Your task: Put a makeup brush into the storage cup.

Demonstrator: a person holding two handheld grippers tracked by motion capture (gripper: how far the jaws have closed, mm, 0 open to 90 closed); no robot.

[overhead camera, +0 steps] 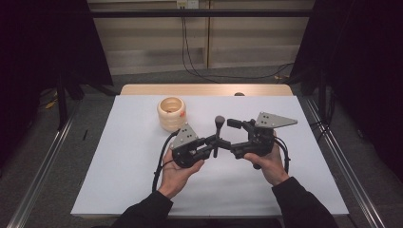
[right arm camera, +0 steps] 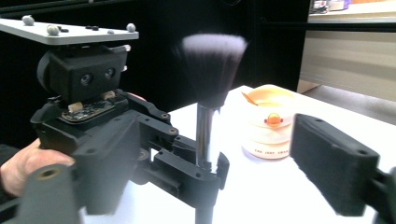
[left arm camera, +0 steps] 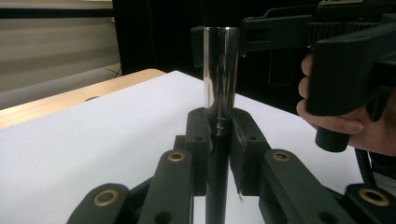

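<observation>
Overhead, table (overhead camera: 142, 180): white top, wood edge at 12 o'clock.
Room: dark curtains, grey floor.
Left gripper (overhead camera: 215, 143): clamped on brush (overhead camera: 218, 128).
Right gripper (overhead camera: 231, 135): jaws apart.
Cup (overhead camera: 171, 114): 11 o'clock.

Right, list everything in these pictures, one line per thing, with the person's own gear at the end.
brush: one, dark bristles on a shiny metal handle, held upright above the middle of the table, bristles up
container: one, cream, ribbed, open-topped, with an orange mark on its side, standing on the far left part of the table
table: one, white top with a wooden strip along the far edge
cables: a few, black, on the grey floor beyond the table
left gripper: one, black, shut on the brush handle
right gripper: one, black, jaws apart, facing the brush from the right
hands: two, each holding a gripper, with dark sleeves
</observation>
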